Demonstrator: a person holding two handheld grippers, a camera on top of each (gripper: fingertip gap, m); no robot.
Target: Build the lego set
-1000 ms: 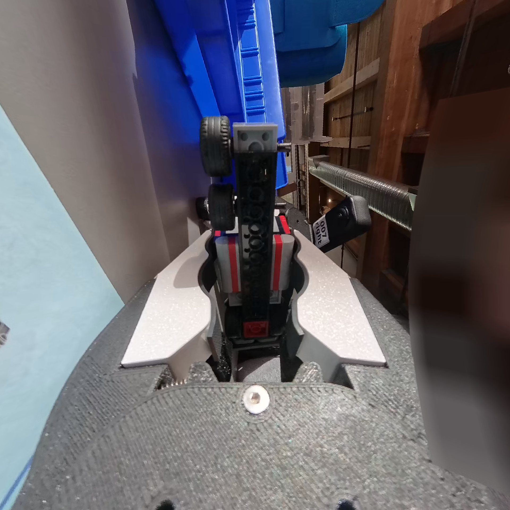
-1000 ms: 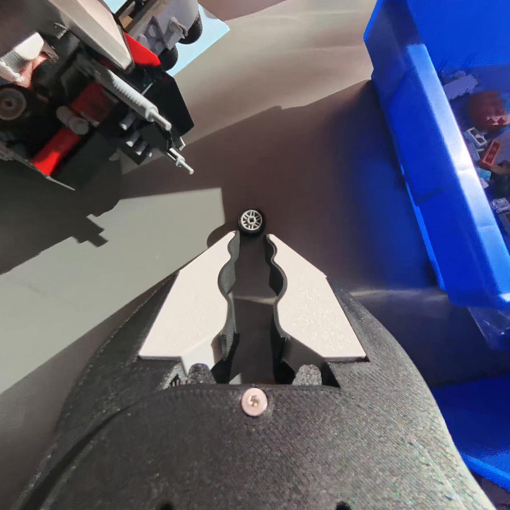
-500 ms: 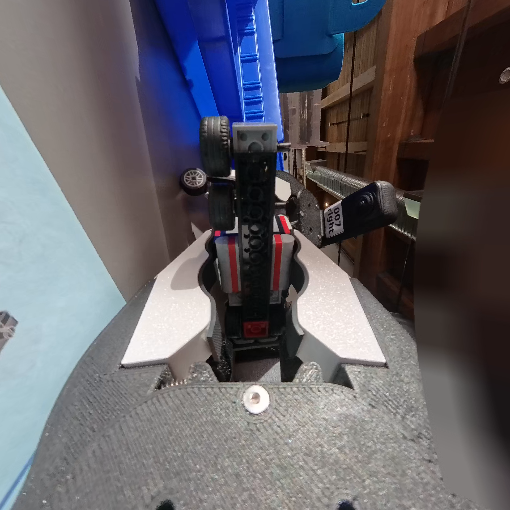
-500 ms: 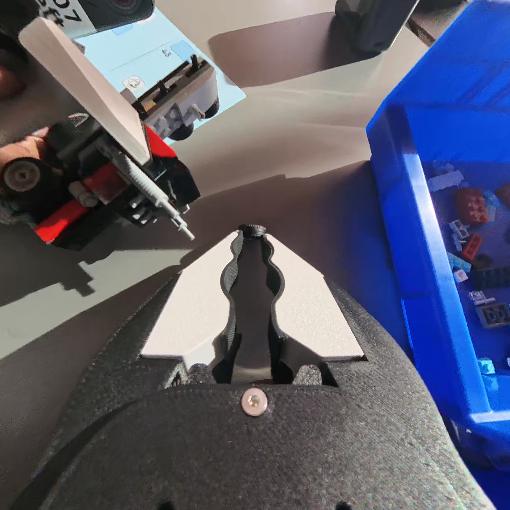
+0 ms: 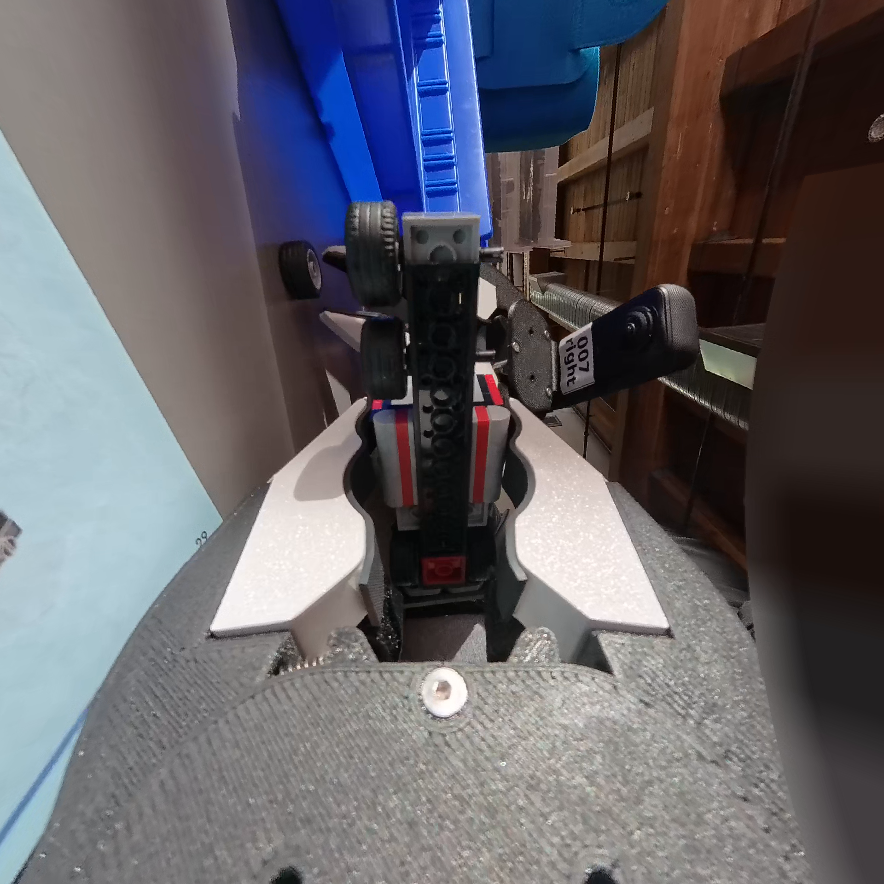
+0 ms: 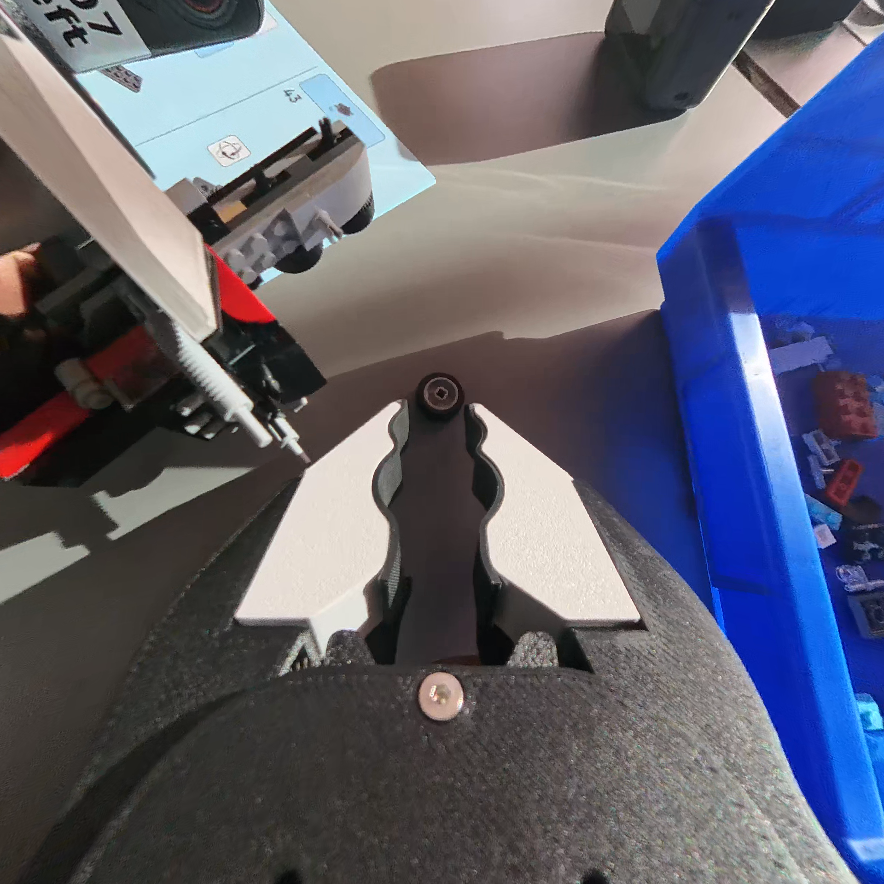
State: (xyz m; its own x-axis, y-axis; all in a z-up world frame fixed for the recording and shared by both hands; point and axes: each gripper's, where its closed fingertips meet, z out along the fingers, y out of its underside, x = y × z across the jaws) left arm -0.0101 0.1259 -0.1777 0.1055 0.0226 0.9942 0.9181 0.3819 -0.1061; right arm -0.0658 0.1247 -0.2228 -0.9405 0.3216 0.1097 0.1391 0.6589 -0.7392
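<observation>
A grey table fills the right wrist view, sunlit toward twelve o'clock and shadowed nearer the middle. At one o'clock a dark boxy object stands on it, cut off by the frame's top edge — what it is cannot be told.

In the left wrist view the scene is rolled on its side. A teal moulded plastic form hangs at twelve o'clock. From one to three o'clock runs brown wooden framing — posts and shelf-like boards. A ribbed silver flexible duct crosses in front of the wood at about two o'clock. A dark, blurred upright mass fills the three o'clock edge.
</observation>
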